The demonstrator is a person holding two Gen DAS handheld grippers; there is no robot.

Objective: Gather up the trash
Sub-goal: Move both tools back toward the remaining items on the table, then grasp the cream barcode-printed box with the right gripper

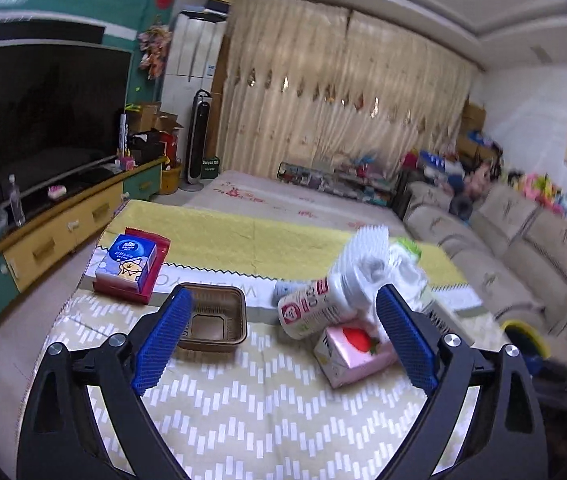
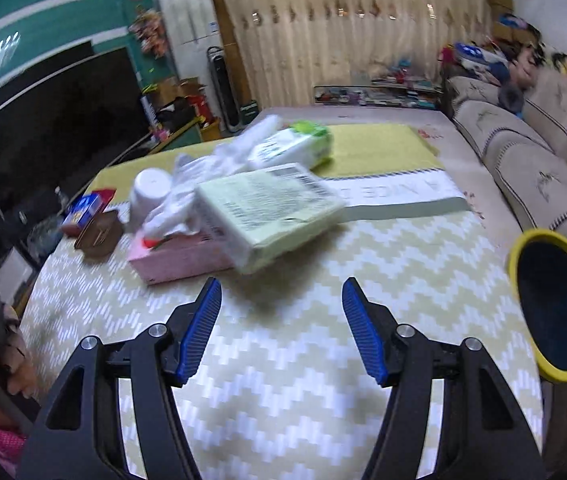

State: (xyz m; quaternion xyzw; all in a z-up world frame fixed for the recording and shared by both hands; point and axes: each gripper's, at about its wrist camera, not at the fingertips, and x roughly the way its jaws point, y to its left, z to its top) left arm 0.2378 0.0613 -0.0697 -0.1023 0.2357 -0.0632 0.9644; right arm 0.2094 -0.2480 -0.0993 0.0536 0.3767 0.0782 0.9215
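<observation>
Both tools stand released and empty above the desk (image 2: 323, 360). Left tool (image 1: 283, 332) has its blue pads spread wide, nothing between them; the right tool (image 2: 281, 320) is parted about halfway over bare patterned cloth.

The trash sits heaped mid-desk: a white bottle (image 1: 315, 308) on its side, resting on a pink carton (image 1: 353, 354), with crumpled white wrapping (image 1: 387, 264) behind and a pale green box (image 2: 267, 216) leaning on the pile. A brown tray (image 1: 213, 318) lies apart, further left.

From the left tool, the bottle lies just ahead and slightly right, its long axis running across the opening, lower left to upper right, so the wrist would probably need rolling to grip it across its width. The left tool looks nearer; the right one has the heap ahead and to its left. A yellow-rimmed bin (image 2: 555, 308) waits at the desk's right edge.
</observation>
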